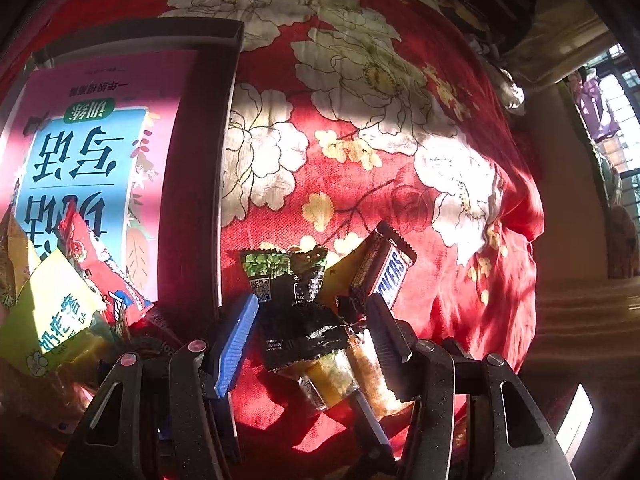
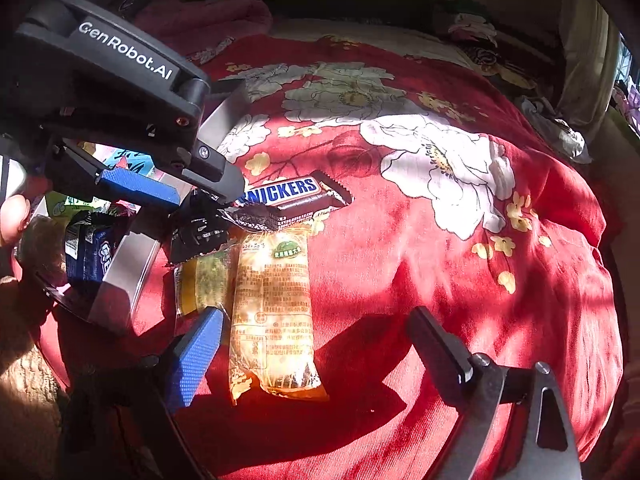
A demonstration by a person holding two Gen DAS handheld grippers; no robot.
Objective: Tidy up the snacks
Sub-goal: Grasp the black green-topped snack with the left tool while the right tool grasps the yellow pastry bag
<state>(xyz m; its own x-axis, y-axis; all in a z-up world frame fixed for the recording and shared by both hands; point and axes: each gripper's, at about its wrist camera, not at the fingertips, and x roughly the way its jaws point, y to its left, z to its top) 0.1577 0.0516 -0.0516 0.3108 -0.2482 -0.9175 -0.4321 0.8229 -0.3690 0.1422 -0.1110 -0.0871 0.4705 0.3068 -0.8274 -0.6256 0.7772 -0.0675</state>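
Note:
My left gripper (image 1: pixel 310 320) is open, its fingers either side of a black-and-green snack packet (image 1: pixel 296 304) lying on the red floral cloth. A Snickers bar (image 1: pixel 384 268) and a yellow cake packet (image 1: pixel 352 368) lie just beside it. A dark box (image 1: pixel 208 160) at the left holds several snack packets (image 1: pixel 60 312). In the right wrist view my right gripper (image 2: pixel 320 344) is open above the cloth, near the yellow cake packet (image 2: pixel 272 312). The Snickers bar (image 2: pixel 292 196), the left gripper (image 2: pixel 192 196) and the box (image 2: pixel 124 276) lie beyond it.
A pink-and-blue book (image 1: pixel 92 152) lies in the box bottom. The red floral cloth (image 1: pixel 400 140) covers a bed. Its right edge drops off near a window (image 1: pixel 616 120). Crumpled clothes (image 2: pixel 552 128) lie at the far right.

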